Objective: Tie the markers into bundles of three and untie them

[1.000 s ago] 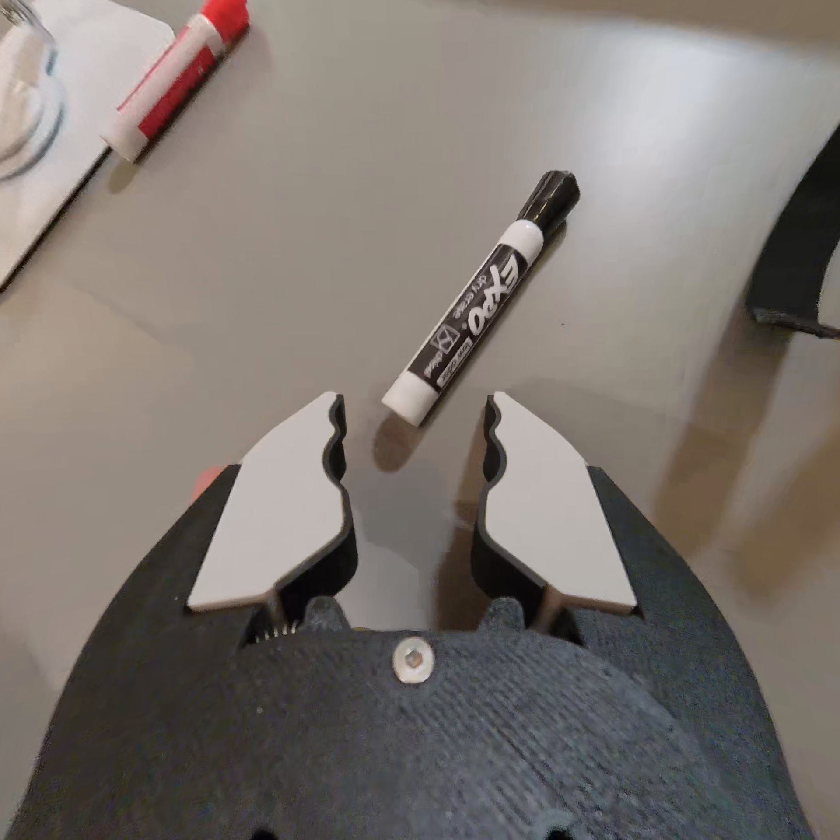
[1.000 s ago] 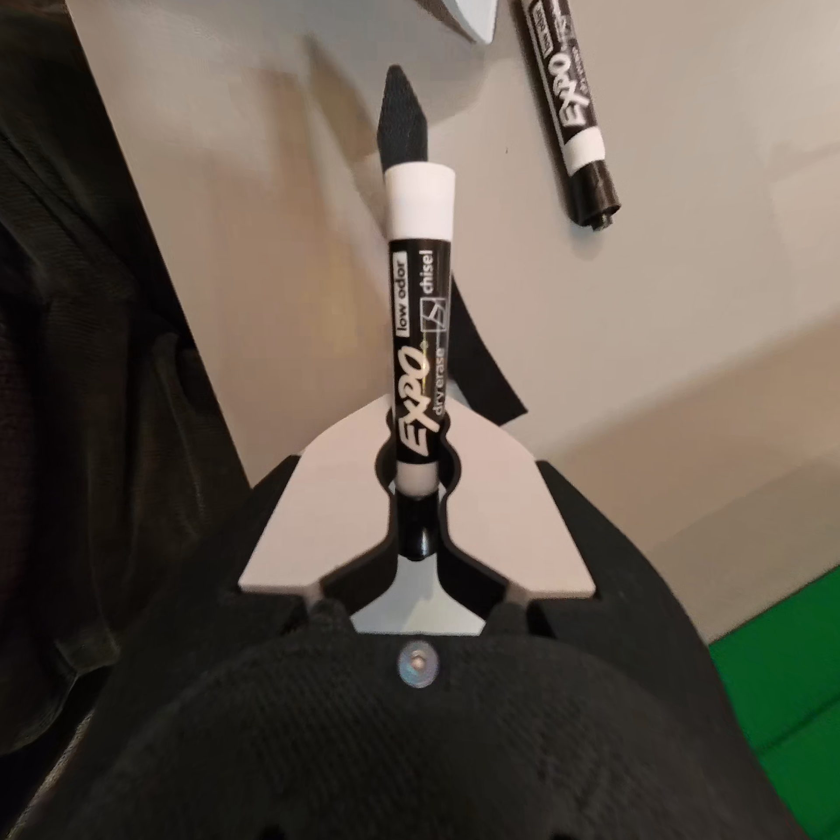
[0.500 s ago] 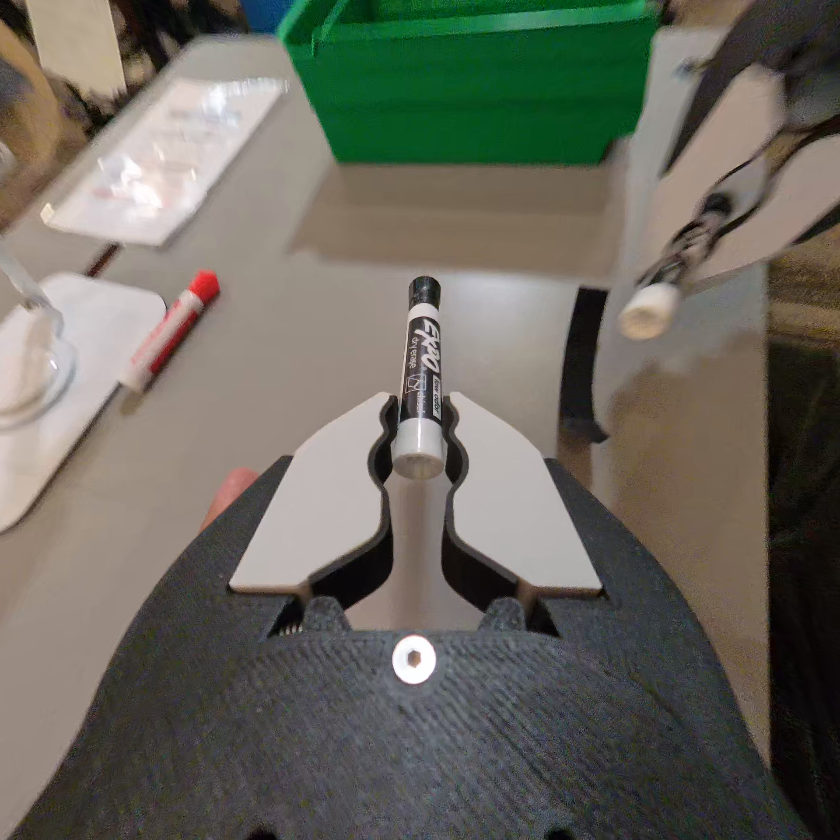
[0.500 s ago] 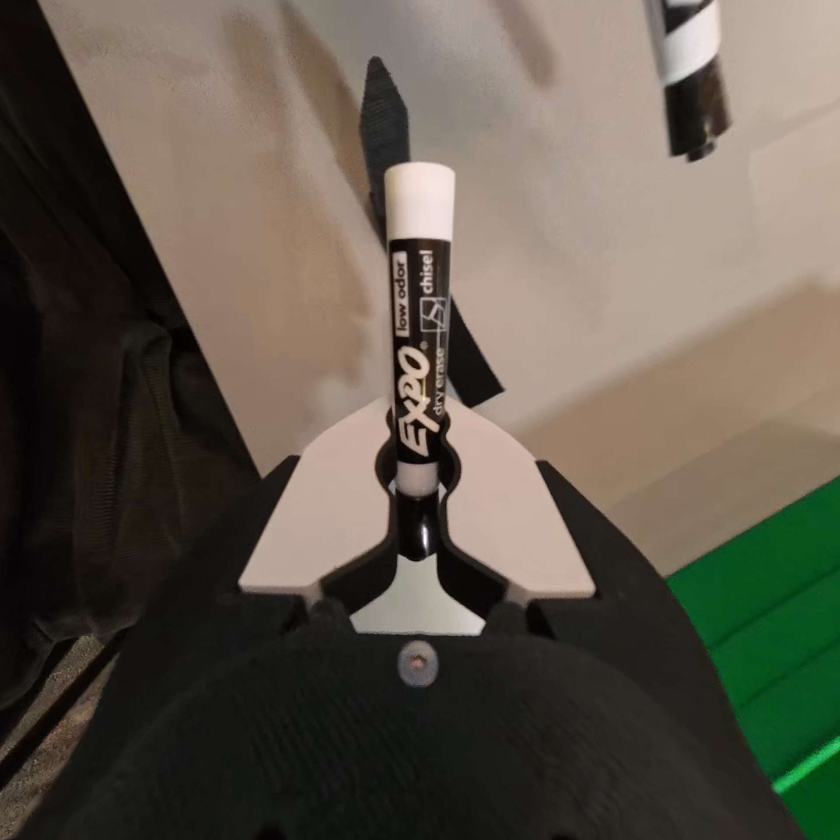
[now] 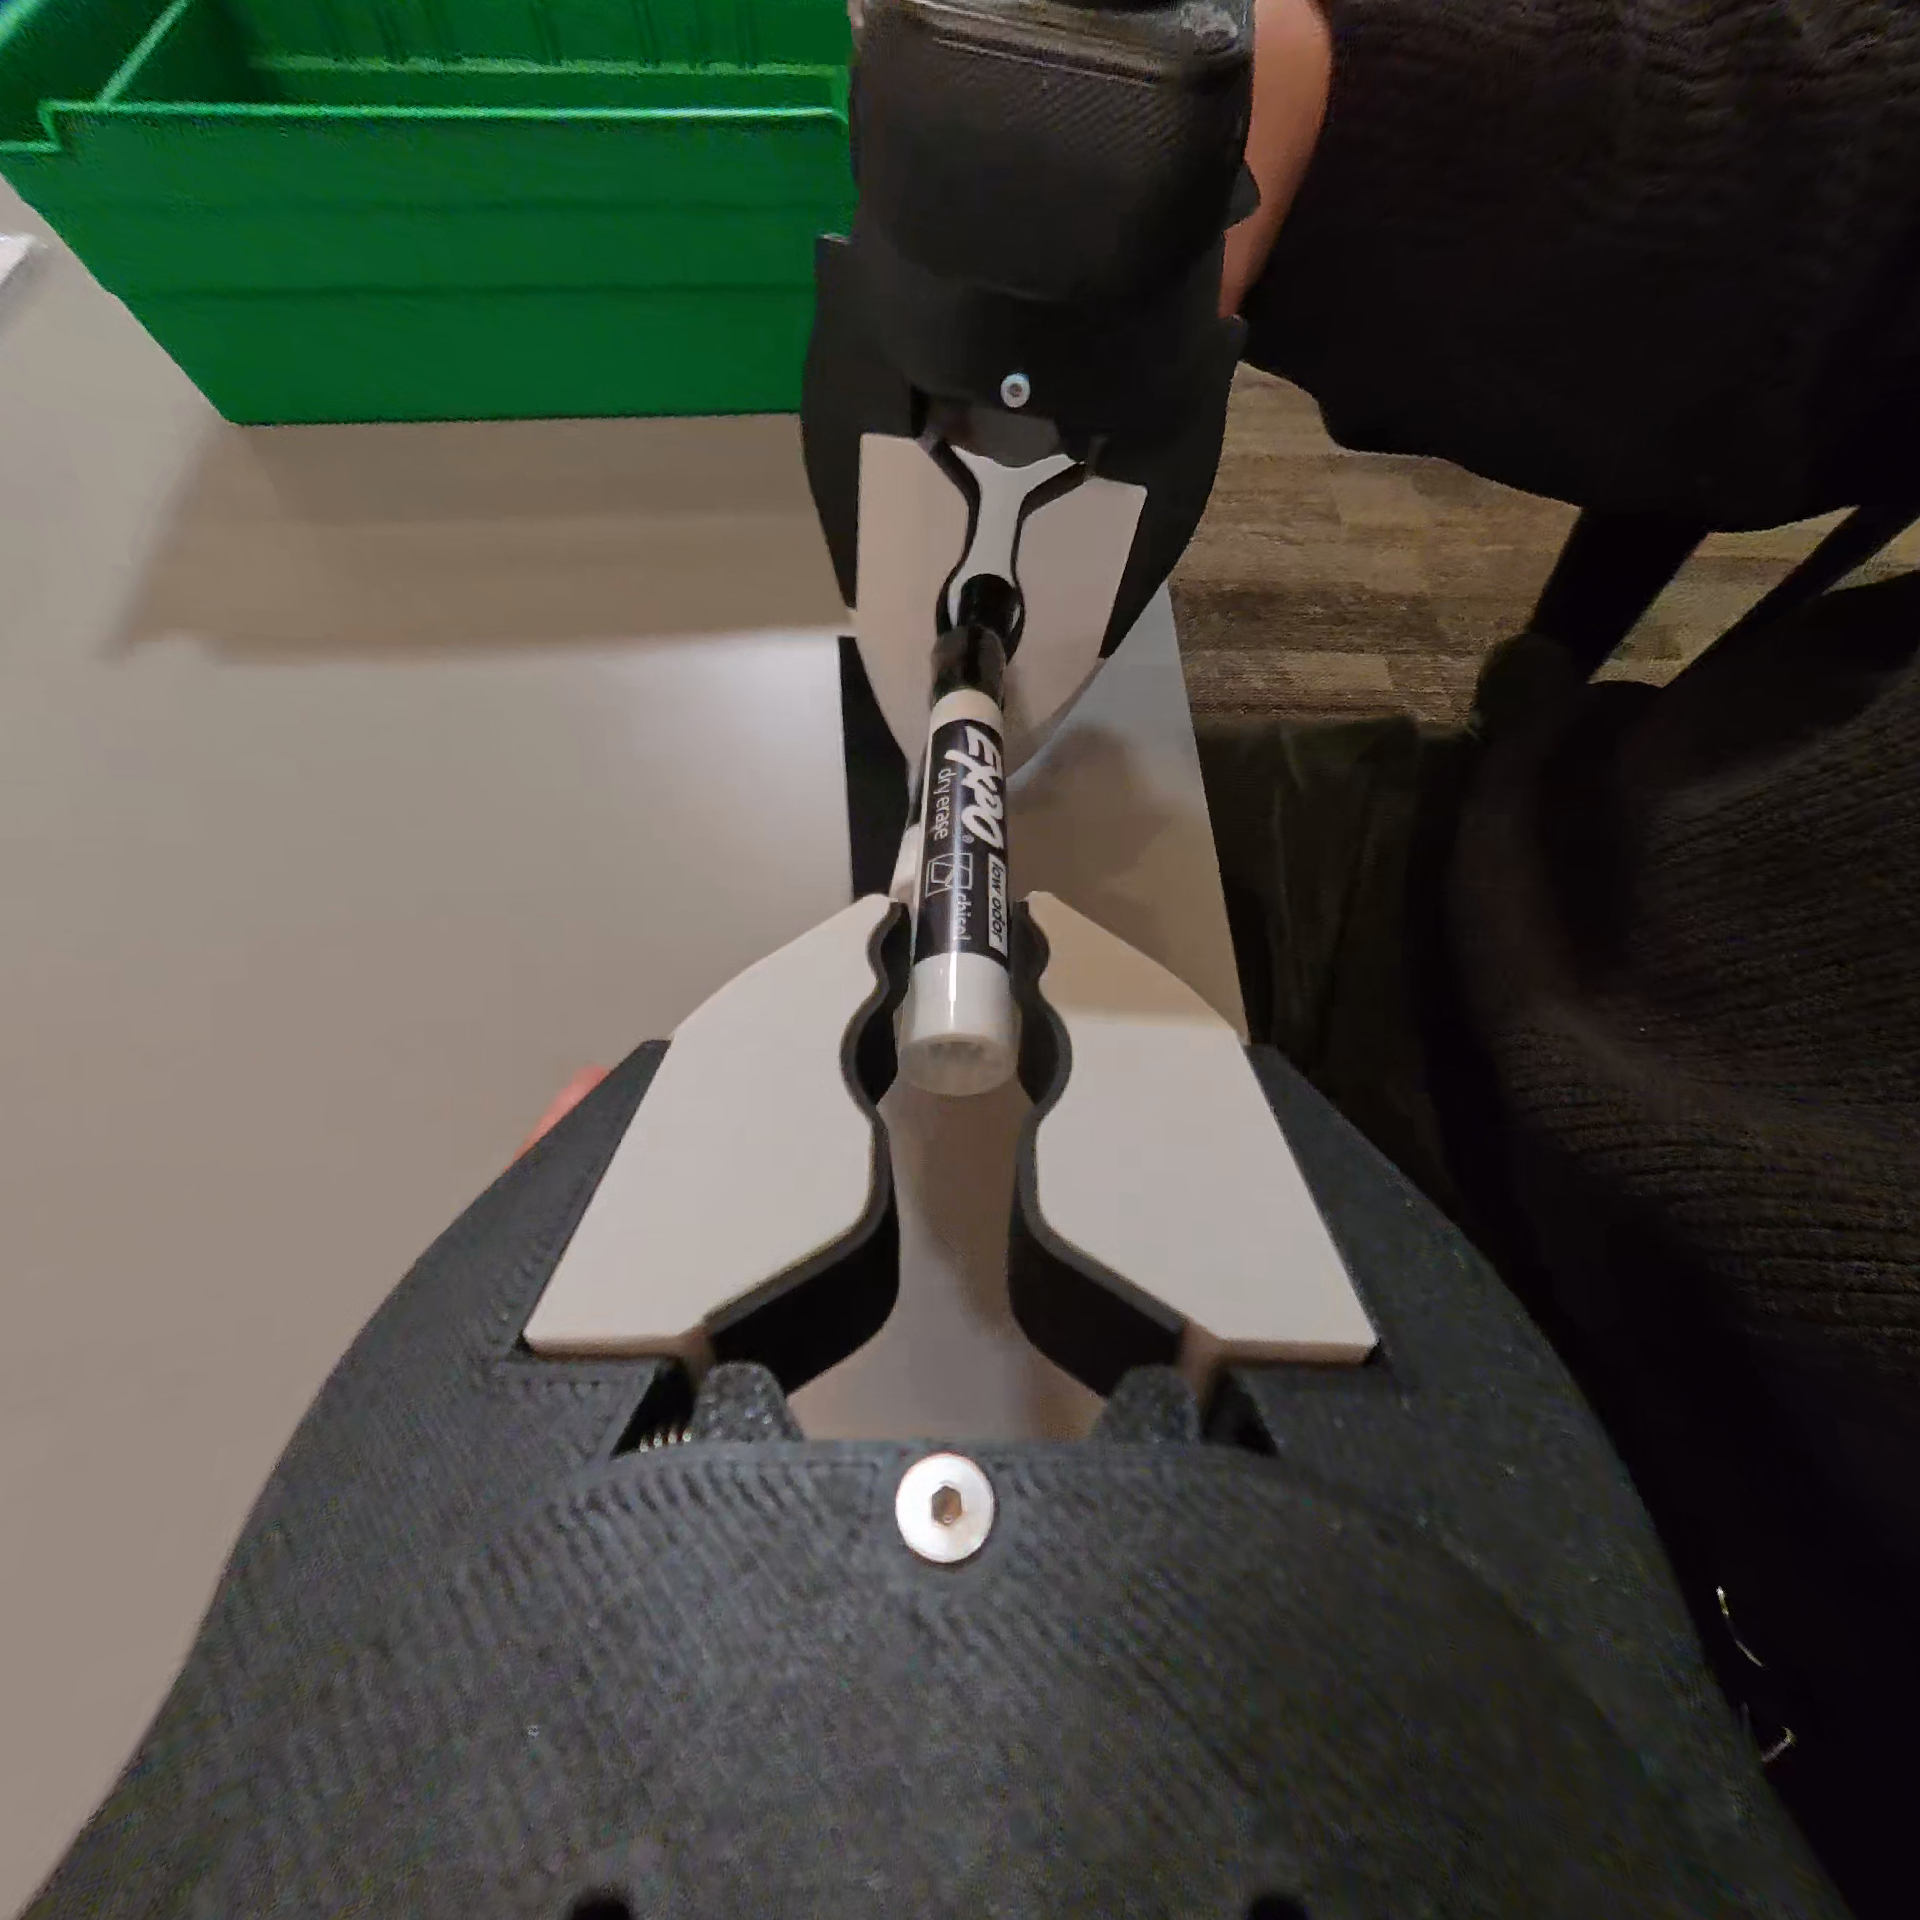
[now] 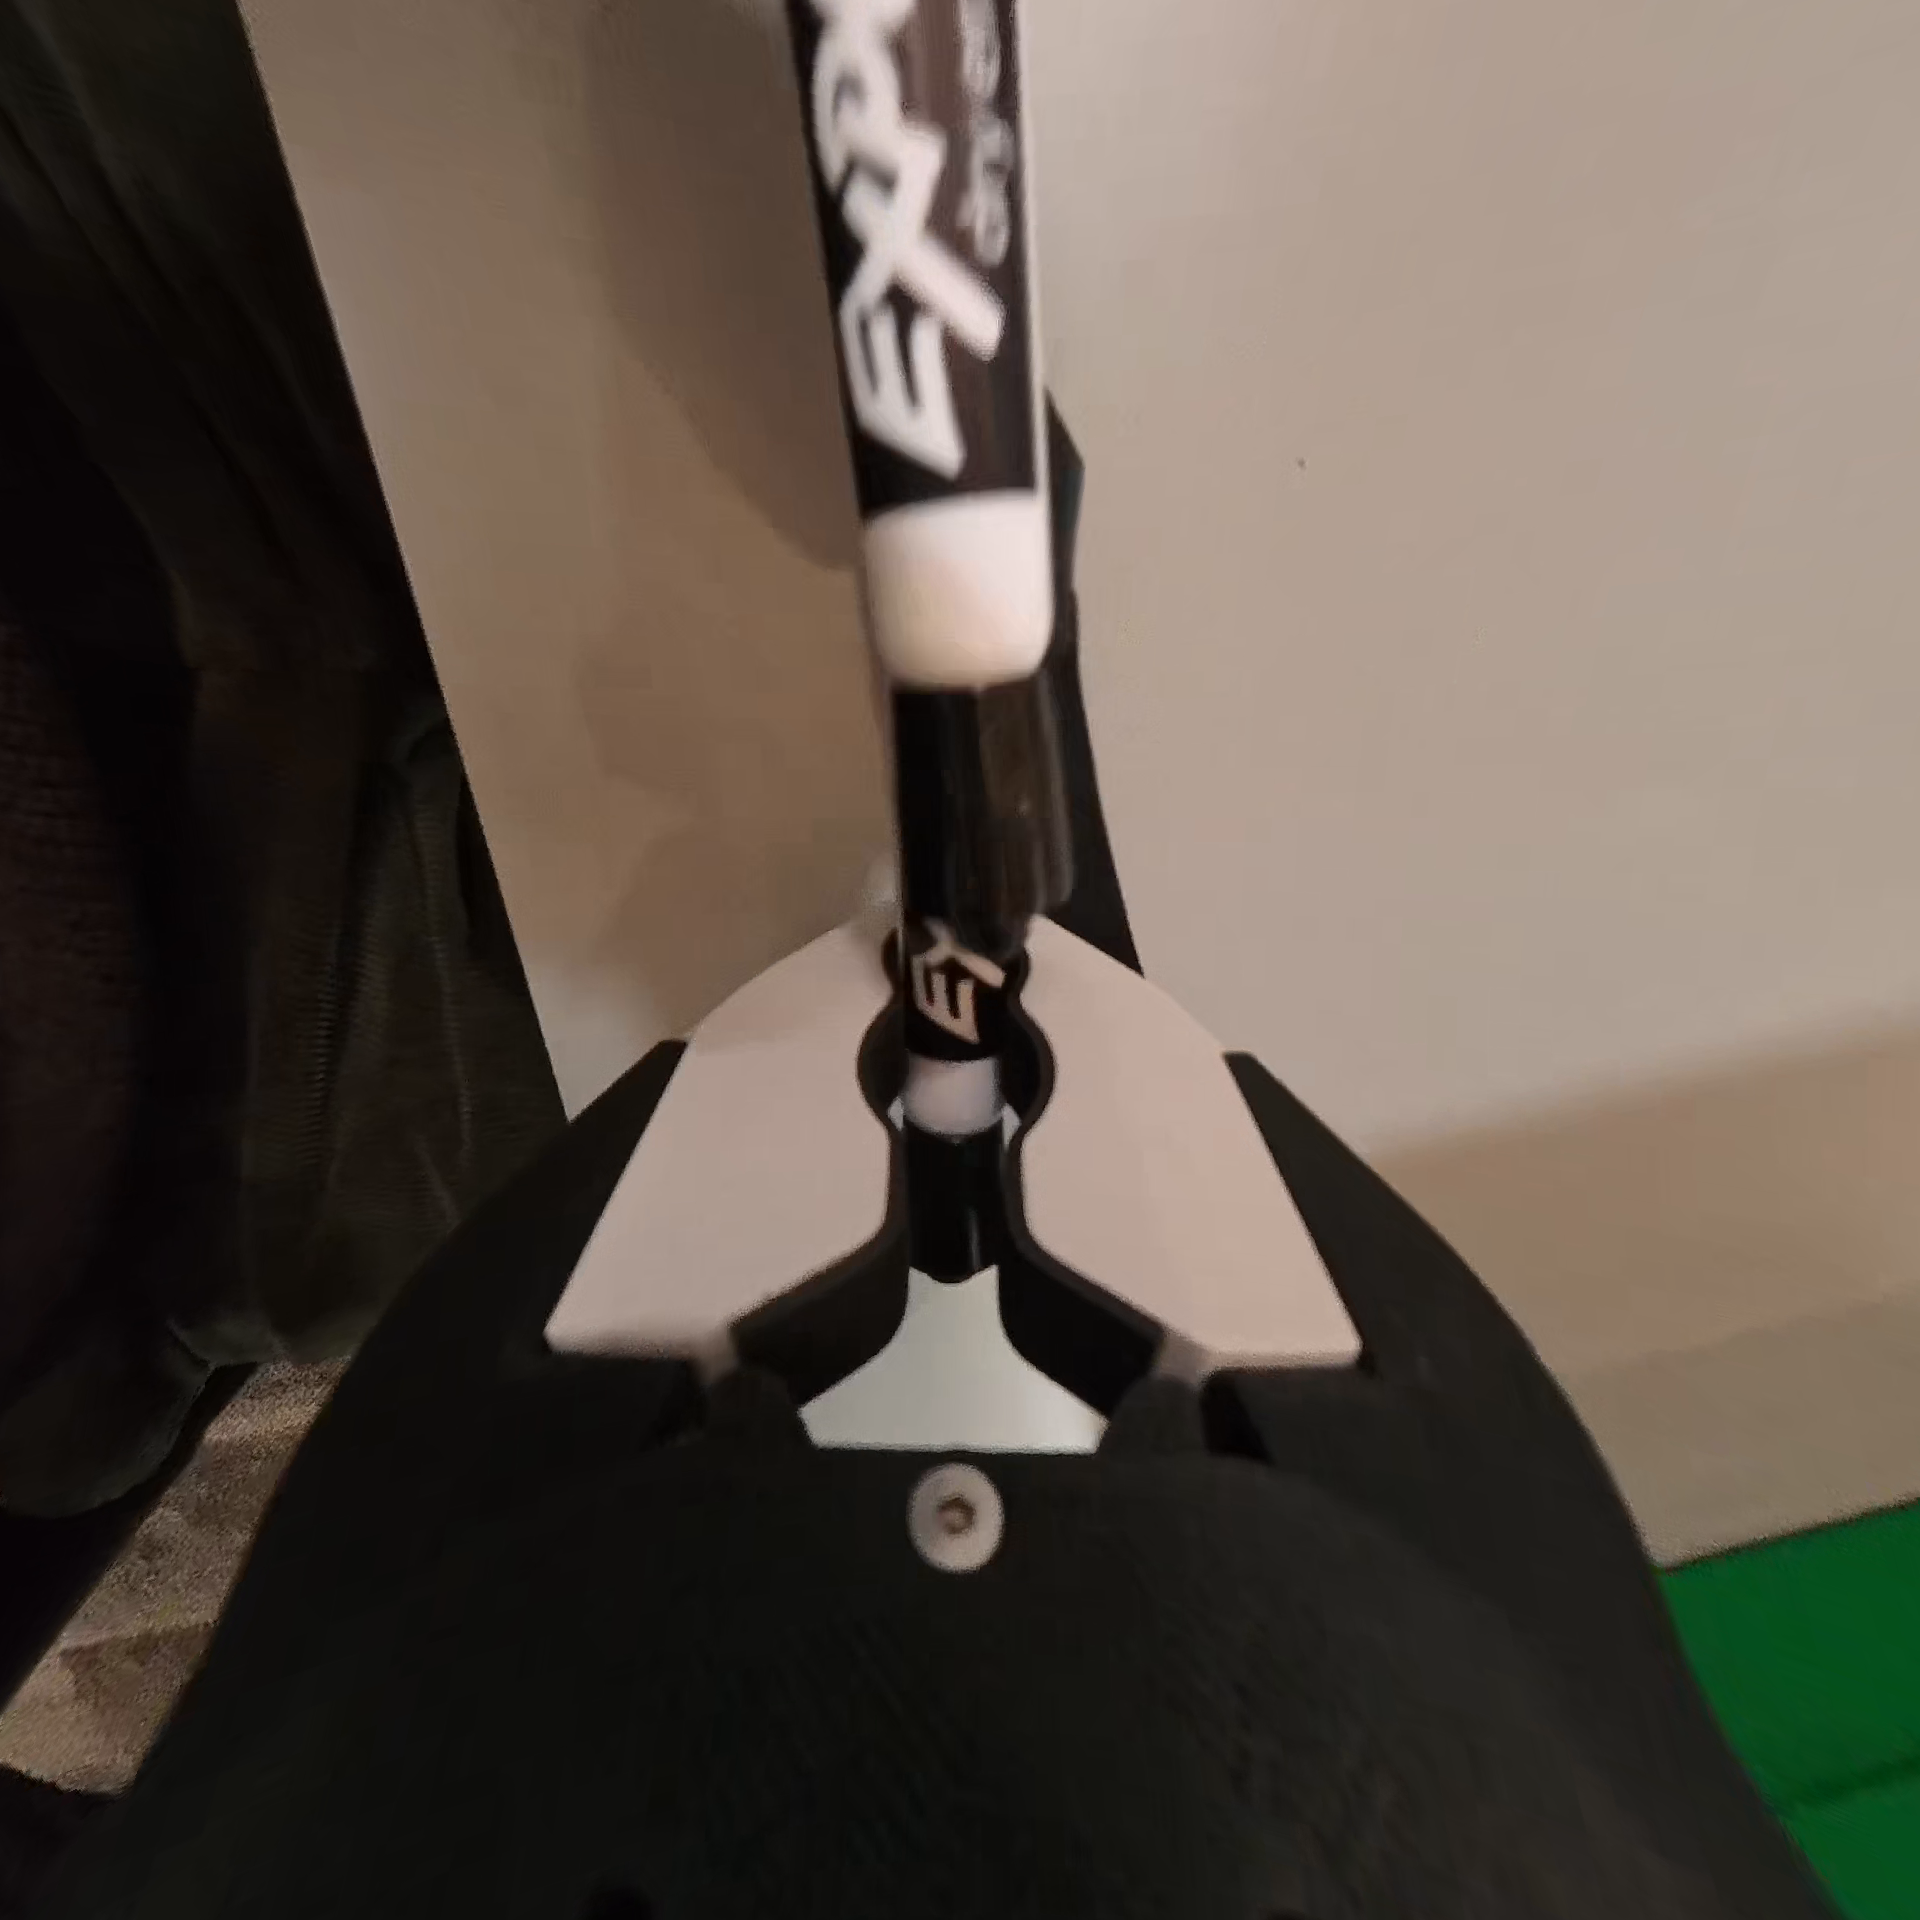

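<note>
Gripping, left side: your left gripper [image 5: 956, 925] is clenched on the first black marker [image 5: 961, 862] near its white butt end. That end pokes back between the fingers toward the camera, and the barrel sits in the scalloped notch.
Gripping, right side: your right gripper [image 6: 951, 956] is clamped on the second black marker [image 6: 951, 1081] at its white collar, with the black cap pointing back into the gap between the jaws.
Writing: each marker wears a black wrap with white brand lettering and smaller print. On the first marker it is sharp in your left wrist view and blurred in your right one.
Markers' place: both are held in the air near the table's edge, with your two grippers facing each other. The first marker's black cap reaches your right fingertips and lies over the second marker's barrel, hiding most of it — whether the two touch cannot be told.
Strap: a black strap [image 5: 868, 748] lies flat on the beige table [image 5: 416, 831], beneath the markers.
Surroundings: a green bin [image 5: 416, 208] stands at the table's far side, and a dark knitted sleeve [image 5: 1558, 260] shows behind your right gripper.
</note>
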